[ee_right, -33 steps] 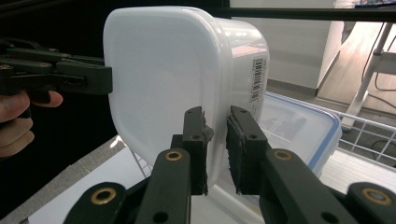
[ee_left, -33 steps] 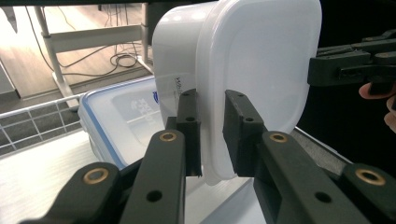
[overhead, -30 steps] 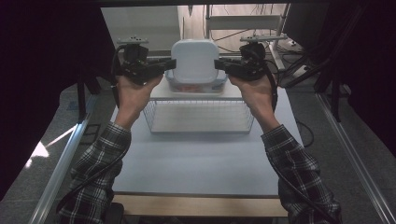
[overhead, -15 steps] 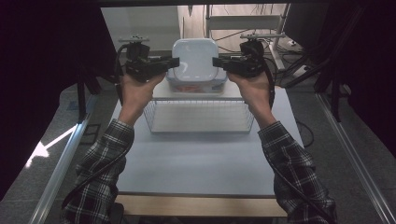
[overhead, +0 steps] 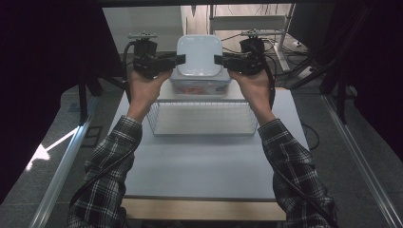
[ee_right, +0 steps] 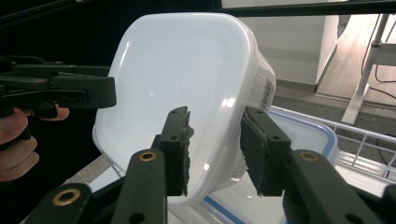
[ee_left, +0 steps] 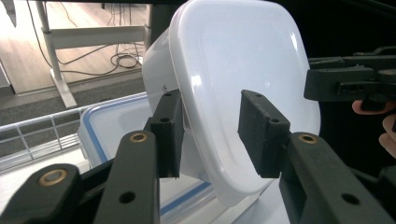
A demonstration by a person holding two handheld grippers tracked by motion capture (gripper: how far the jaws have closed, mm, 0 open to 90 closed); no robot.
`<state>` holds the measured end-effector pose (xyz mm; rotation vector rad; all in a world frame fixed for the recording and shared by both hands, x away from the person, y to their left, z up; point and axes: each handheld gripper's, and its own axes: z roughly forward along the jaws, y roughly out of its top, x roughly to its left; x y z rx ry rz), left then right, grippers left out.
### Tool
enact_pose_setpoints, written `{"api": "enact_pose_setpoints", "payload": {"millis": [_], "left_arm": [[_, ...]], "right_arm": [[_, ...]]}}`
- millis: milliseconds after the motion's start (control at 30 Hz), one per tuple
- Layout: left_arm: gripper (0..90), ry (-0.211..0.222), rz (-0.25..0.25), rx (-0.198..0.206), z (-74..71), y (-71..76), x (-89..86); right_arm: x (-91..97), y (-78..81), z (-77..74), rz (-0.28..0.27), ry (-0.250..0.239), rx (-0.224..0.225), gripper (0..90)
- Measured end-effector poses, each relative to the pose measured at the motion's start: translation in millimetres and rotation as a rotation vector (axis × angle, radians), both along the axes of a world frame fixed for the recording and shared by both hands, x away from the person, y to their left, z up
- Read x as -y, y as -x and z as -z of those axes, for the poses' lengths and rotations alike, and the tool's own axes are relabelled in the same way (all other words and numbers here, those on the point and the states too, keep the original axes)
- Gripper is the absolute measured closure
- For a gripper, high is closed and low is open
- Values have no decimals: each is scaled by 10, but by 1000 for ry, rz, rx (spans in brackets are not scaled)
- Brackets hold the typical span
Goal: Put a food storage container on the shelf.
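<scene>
White plastic, high view: we see a white lidded container resting on top of a clear box with a blue-edged lid, at the far end of the grey table, just behind a wire basket.
High view, tools: the left gripper flanks the white container's left edge, the right gripper its right edge.
Left gripper view, state: we note the jaws straddle the white container's rim, one pad on each side. They have just been opening; a gap shows beside the right pad, so we read the grip as released.
Left gripper view, surroundings: the blue-edged lid lies directly beneath.
Right gripper view, state: jaws straddle the opposite rim of the white container, likewise just been opening, pads standing off the plastic.
Right gripper view, surroundings: the blue-edged lid and basket wire lie beyond.
</scene>
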<state>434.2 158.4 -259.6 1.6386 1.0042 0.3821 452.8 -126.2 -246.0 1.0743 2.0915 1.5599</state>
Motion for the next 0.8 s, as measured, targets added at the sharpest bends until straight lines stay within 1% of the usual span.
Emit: {"api": "enact_pose_setpoints", "payload": {"millis": [67,133,167,233,267,367,467,533,733,800], "left_arm": [[590,9,-7,-8,3,-26,5],[579,20,-8,-13,11,-49,-3],[569,22,-17,-11,16,-56,-3],[542,3,-42,-2,20,-69,2],[535,5,-50,-2,25,-76,5],[534,5,-59,2,29,-102,10],[524,-14,-66,6,15,-131,15],[520,-11,-76,3,9,-156,27],[509,-2,-72,-7,17,-232,24],[504,-4,-69,-5,19,-236,16]], "right_arm": [[-6,-13,-7,16,17,7,603],[-14,-30,-11,24,19,7,599],[-14,-38,-13,24,23,5,599],[-21,-50,-10,26,25,5,602],[-27,-56,-3,32,29,4,603],[-34,-72,13,30,9,1,611],[-39,-79,9,31,12,1,610],[-42,-91,3,36,14,0,607],[-41,-145,-3,49,12,-1,591],[-34,-163,-4,48,7,-9,586]]}}
